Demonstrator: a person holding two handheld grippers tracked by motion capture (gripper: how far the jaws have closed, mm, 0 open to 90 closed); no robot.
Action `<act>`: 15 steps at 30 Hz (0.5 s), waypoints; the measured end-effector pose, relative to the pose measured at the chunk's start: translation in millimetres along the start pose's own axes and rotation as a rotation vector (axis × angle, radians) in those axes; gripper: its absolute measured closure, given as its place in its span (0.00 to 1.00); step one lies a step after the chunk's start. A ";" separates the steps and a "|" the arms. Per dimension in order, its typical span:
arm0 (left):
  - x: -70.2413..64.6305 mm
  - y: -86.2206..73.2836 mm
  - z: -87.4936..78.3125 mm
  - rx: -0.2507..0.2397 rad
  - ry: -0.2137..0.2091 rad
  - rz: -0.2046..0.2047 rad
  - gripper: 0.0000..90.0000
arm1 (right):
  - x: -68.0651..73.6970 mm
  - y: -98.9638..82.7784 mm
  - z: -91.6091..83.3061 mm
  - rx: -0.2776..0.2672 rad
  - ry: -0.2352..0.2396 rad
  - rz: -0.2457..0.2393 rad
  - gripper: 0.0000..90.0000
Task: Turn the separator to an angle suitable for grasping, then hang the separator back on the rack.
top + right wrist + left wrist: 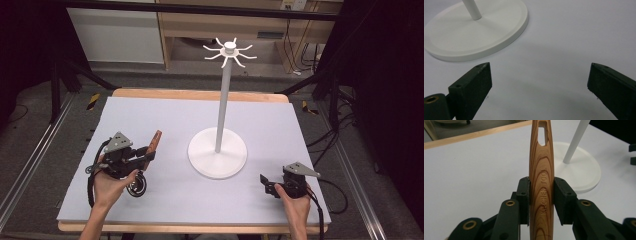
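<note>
I have the left gripper (pixel 541 195) clamped on the handle of a wooden kitchen tool (pixel 541 182), stiff, light and smooth-grained, just above the table's (pixel 165 107) left side, while my right gripper (pixel 539 85) rests wide open.

On the worktop (pixel 165 115) the hook stand (pixel 218 152) sits right of centre. Left of it, the left hand-held gripper (pixel 146 154) carries a wooden kitchen tool (pixel 153 146). The right hand-held gripper (pixel 263 183) sits near right of the stand's base.
</note>
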State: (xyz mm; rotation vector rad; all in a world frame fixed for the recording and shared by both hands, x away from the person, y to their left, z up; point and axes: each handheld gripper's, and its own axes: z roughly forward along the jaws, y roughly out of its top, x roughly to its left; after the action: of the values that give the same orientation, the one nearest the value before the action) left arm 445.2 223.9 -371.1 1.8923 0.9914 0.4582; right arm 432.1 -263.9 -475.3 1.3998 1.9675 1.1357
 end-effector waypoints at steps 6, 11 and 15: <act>-6.4 8.2 -9.2 -0.059 -0.004 0.005 0.75 | -0.2 0.2 -0.2 -0.002 0.001 -0.002 0.07; -13.7 15.8 -15.7 -0.104 -0.010 0.017 0.75 | -1.2 0.5 -1.9 -0.009 -0.003 -0.001 0.07; -21.0 23.5 -20.8 -0.128 -0.012 0.035 0.75 | -0.9 0.3 -1.1 -0.010 -0.002 -0.004 0.07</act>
State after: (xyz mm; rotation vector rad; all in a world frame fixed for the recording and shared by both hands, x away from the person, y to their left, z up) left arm 429.3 213.0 -338.6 1.7976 0.9008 0.5176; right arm 431.8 -265.1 -474.5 1.3903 1.9602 1.1405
